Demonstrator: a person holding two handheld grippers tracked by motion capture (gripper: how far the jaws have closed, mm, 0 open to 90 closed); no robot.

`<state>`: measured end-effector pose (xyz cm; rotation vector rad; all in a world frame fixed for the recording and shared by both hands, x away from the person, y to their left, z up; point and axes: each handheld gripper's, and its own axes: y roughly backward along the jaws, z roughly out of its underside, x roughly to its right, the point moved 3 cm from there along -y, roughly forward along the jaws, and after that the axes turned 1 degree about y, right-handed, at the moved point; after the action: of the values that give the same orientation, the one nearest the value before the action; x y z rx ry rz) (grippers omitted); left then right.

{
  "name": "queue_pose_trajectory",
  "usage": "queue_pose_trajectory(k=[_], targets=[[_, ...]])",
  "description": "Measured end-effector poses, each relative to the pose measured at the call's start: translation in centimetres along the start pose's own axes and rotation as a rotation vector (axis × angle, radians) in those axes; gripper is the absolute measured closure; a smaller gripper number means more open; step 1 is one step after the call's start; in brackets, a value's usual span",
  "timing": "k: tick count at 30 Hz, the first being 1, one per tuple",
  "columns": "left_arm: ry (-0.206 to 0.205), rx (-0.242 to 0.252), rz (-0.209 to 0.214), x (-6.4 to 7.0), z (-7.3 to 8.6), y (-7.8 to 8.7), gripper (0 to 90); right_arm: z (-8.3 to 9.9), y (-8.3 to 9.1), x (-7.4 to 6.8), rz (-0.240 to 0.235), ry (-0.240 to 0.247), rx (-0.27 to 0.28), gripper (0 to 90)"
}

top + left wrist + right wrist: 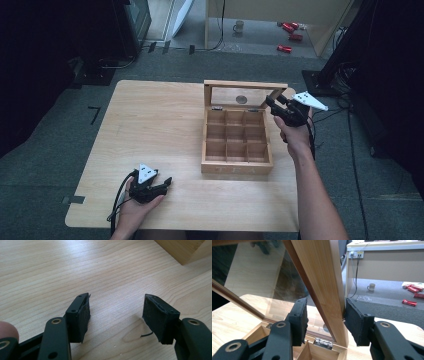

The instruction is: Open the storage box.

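A wooden tea box (pixel 237 168) with several empty compartments stands right of the table's middle. Its glass-paned lid (pixel 245 85) is raised upright. My right gripper (pixel 273 101) is at the lid's right end. In the right gripper view its jaws straddle the lid's wooden frame (pixel 322 277): the right pad (pixel 355 322) touches the frame's edge, while a gap shows at the left pad (pixel 299 320), so my right gripper (pixel 325 320) stands open. My left gripper (pixel 165 184) rests low at the front left of the table, open with nothing between its jaws (pixel 116 312). A corner of the box (pixel 182 250) lies ahead.
The light wooden table (pixel 150 125) stretches bare to the left of the box. On the floor beyond lie a mug (pixel 239 26) and red cans (pixel 290 30). A black stand (pixel 320 80) is near the table's back right corner.
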<state>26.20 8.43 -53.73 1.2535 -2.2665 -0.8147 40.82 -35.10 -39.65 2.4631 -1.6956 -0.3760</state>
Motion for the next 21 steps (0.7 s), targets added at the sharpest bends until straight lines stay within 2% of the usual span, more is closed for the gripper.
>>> queue_pose_trajectory(k=[6,12,14,16,18,21], targets=[[0.004,0.0,0.001,0.0,0.0,0.0,39.8,0.5,-0.9,0.4,-0.006,-0.003,-0.026,51.0],[0.005,0.002,0.001,0.0,0.0,0.0,39.8,0.6,-1.8,1.4,-0.07,-0.073,-0.006,47.8],[0.005,0.002,0.001,0.0,0.0,0.0,39.7,0.5,-2.1,1.6,-0.076,-0.081,-0.003,47.9],[0.007,0.002,0.002,0.0,0.0,0.0,39.6,0.3,-2.5,1.9,-0.071,-0.076,-0.006,52.5],[0.008,0.002,0.002,0.0,0.0,0.0,39.6,0.3,-2.8,2.2,-0.043,-0.061,-0.015,62.3],[0.005,0.001,0.002,0.0,0.0,0.0,39.6,0.0,-3.4,2.4,-0.018,-0.031,-0.02,65.3]])
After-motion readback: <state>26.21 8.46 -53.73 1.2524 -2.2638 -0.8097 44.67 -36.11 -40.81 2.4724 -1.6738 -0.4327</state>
